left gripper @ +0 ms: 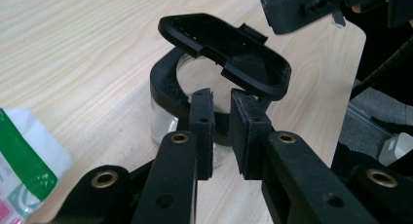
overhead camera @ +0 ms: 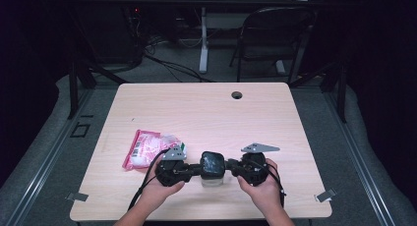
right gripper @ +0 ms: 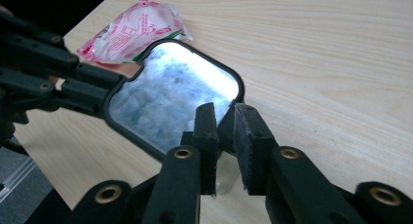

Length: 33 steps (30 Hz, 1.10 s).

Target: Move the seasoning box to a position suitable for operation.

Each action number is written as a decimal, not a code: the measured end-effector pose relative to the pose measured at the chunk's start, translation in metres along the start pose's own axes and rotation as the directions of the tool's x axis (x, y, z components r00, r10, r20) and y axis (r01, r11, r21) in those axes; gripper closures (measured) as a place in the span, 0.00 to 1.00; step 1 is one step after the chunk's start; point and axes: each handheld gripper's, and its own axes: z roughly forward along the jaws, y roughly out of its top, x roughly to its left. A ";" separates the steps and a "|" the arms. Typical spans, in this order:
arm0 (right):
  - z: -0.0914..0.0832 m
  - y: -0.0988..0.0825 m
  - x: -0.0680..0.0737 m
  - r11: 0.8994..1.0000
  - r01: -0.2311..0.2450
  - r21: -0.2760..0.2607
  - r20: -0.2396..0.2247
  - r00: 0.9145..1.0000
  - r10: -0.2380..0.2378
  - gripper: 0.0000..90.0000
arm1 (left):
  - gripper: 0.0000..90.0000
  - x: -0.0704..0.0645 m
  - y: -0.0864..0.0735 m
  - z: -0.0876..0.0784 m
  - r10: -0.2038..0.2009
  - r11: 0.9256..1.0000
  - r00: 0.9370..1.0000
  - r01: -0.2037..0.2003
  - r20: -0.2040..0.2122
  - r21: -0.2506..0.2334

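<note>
A pink-and-white plastic packet (overhead camera: 147,148) with a green patch lay on the light wooden desk (overhead camera: 206,110). Beyond the desk stood a dark folding chair (overhead camera: 275,34).

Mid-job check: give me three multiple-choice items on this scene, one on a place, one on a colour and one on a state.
1. In the high view, where does the packet lie?
A. left of the container
B. right of the container
C. at the table's far edge

2. What colour is the lid's frame?
A. white
B. red
C. black

3. How is the lid?
A. shut flat on the container
B. raised at a tilt above the rim
C. lying on the table beside the packet

Answers:
1 A, the packet lies left of the container.
2 C, the lid has a black frame.
3 B, in the left gripper view it stands tilted above the rim.
</note>
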 end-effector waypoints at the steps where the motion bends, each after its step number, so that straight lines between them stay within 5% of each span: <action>1: -0.001 0.000 0.002 1.000 0.008 0.000 -0.001 1.000 -0.008 0.87 | 0.87 -0.001 0.001 0.000 0.000 1.000 1.000 0.000 -0.003 -0.001; 19: -0.008 -0.006 0.032 0.988 0.149 0.026 -0.015 0.989 -0.149 0.71 | 0.71 -0.003 0.013 0.000 -0.005 1.000 1.000 0.005 -0.015 -0.026; 28: 0.000 -0.008 0.040 0.979 0.202 0.024 0.010 0.979 -0.202 0.64 | 0.68 -0.006 0.012 0.001 -0.002 0.999 1.000 0.001 -0.025 -0.033; 33: 0.005 -0.010 0.045 0.970 0.243 0.009 0.065 0.968 -0.243 0.57 | 0.66 -0.008 0.012 0.002 0.005 0.999 1.000 -0.006 -0.020 -0.033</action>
